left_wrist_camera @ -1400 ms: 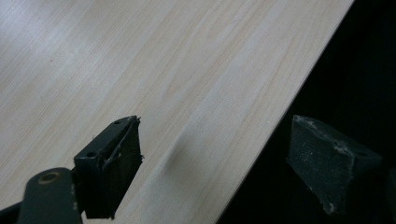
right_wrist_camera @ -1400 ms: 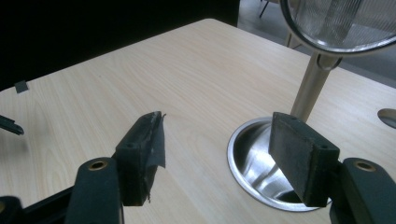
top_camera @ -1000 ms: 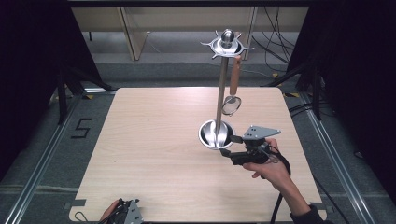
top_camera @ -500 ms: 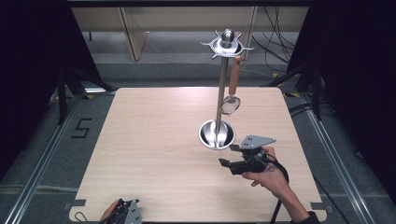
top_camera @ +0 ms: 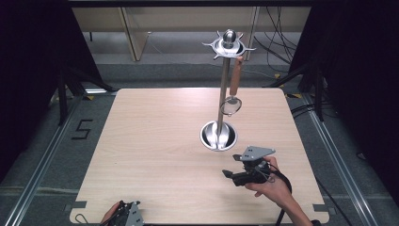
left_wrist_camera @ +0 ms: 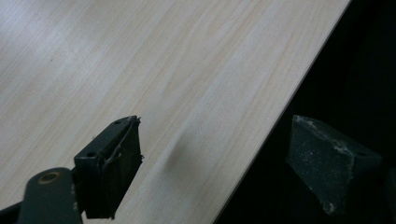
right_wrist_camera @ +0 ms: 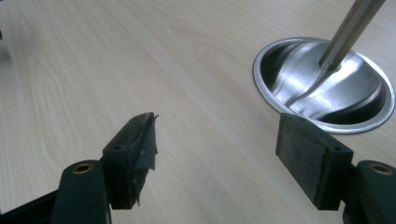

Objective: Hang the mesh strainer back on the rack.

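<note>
A pale wooden table [top_camera: 155,155] stands on a grey floor [top_camera: 42,155] marked with a black "5" [top_camera: 81,129] at its left. Metal rails [top_camera: 40,174] run along the floor on both sides (the far corners fall into darkness). Beyond the table stand light wooden furniture [top_camera: 136,33] and a tangle of black cables [top_camera: 277,42].

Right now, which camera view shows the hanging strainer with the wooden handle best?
The high view: the strainer hangs whole from the stand's top ring, beside the pole. The right gripper view gives the stand's base dish and lower pole; the left gripper view gives the table.
</note>
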The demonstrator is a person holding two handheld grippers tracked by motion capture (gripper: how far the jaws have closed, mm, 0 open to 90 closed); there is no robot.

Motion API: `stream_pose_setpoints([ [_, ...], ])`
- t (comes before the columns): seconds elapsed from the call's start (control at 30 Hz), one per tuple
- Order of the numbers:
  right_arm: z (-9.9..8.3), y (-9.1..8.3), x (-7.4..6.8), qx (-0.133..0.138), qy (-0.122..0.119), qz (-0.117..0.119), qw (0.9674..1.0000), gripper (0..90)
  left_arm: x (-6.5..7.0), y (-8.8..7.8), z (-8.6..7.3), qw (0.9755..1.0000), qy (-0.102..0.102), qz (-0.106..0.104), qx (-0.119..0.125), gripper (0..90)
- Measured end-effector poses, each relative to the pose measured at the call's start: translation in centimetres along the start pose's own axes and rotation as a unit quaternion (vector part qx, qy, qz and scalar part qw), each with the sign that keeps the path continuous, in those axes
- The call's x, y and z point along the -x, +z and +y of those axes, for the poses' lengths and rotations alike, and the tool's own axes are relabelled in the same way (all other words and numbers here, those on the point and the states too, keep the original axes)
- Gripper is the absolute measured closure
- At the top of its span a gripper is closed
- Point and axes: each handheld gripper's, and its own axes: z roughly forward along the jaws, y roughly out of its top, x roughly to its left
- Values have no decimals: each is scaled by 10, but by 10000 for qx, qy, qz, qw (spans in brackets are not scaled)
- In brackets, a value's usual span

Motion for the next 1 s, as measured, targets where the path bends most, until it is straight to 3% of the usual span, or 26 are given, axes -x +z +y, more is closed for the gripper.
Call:
stream_pose_setpoints([
  [0.13, -8, 1, -2, -64, 41, -2, 10000, 286, 0, 0, 0, 10000, -1, -3, 3, 168],
  [0.27, -15, 2, -3, -121, -78, -103, 9998, 282, 0, 0, 0, 10000, 4, -3, 3, 168],
  [0.33, -18, 1, -4, -154, 52, -94, 9998, 282, 0, 0, 0, 10000, 2, 1, 6, 168],
  [0.53, -27, -2, -5, -168, 103, -62, 9998, 254, 0, 0, 0, 10000, 1, 4, 2, 168],
  [0.7, -34, -2, -8, -209, 211, -117, 9995, 168, 0, 0, 0, 10000, 5, 7, -4, 168],
  [1.0, -41, -5, -10, -187, 161, -149, 9996, 162, 0, 0, 0, 10000, 14, 10, 1, 168],
])
